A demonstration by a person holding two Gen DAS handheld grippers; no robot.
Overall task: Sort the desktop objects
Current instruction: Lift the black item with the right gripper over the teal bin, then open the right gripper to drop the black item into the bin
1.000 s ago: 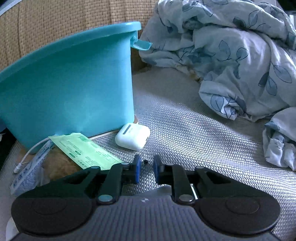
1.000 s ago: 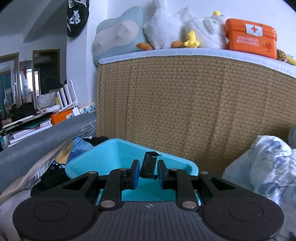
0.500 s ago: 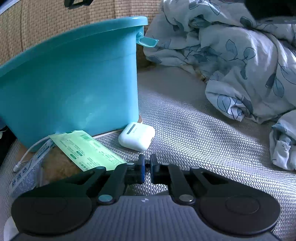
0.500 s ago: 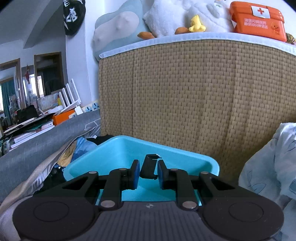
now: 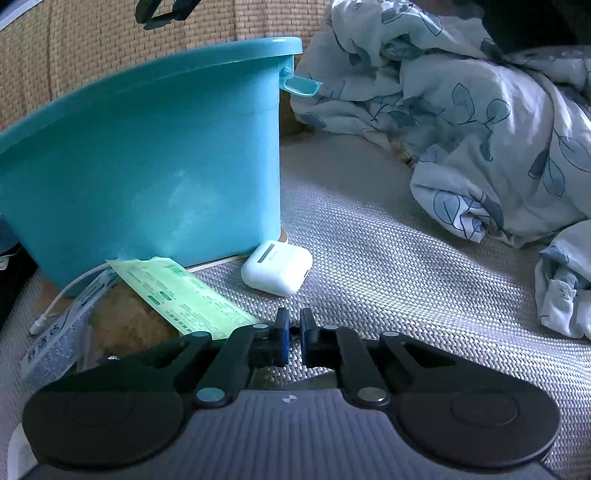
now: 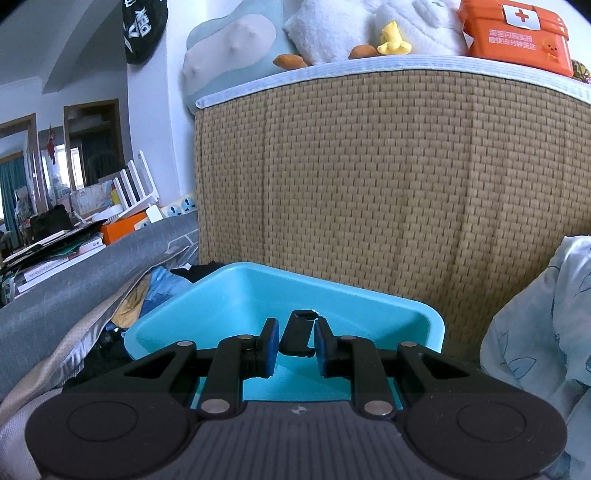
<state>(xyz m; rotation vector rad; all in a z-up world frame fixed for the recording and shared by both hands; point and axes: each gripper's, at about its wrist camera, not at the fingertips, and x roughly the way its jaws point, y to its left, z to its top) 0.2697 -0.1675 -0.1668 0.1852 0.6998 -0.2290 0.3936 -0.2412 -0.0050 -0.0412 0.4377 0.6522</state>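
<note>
A teal plastic tub (image 5: 155, 155) stands on the woven mat. A white earbud case (image 5: 276, 266) lies at its right foot, and a green packet (image 5: 177, 295) lies left of the case. My left gripper (image 5: 291, 334) sits low just in front of the case, shut with a narrow gap and nothing in it. My right gripper (image 6: 293, 341) hangs above the tub's open top (image 6: 258, 295). A small black object (image 6: 298, 332) sits tilted between its pads, and the jaws have spread, so the grip looks loose. The right gripper also shows in the left wrist view (image 5: 162, 13), above the tub.
A crumpled leaf-print quilt (image 5: 480, 122) fills the right side of the mat. A white cable (image 5: 62, 299) and a blue-white packet (image 5: 62, 332) lie at the left. A wicker headboard (image 6: 369, 184) rises behind the tub, with plush toys and an orange first-aid box (image 6: 513, 35) on top.
My right gripper's jaws have widened around the black object, which now tilts. My left gripper closed from a wider gap to nearly shut and moved closer to the earbud case.
</note>
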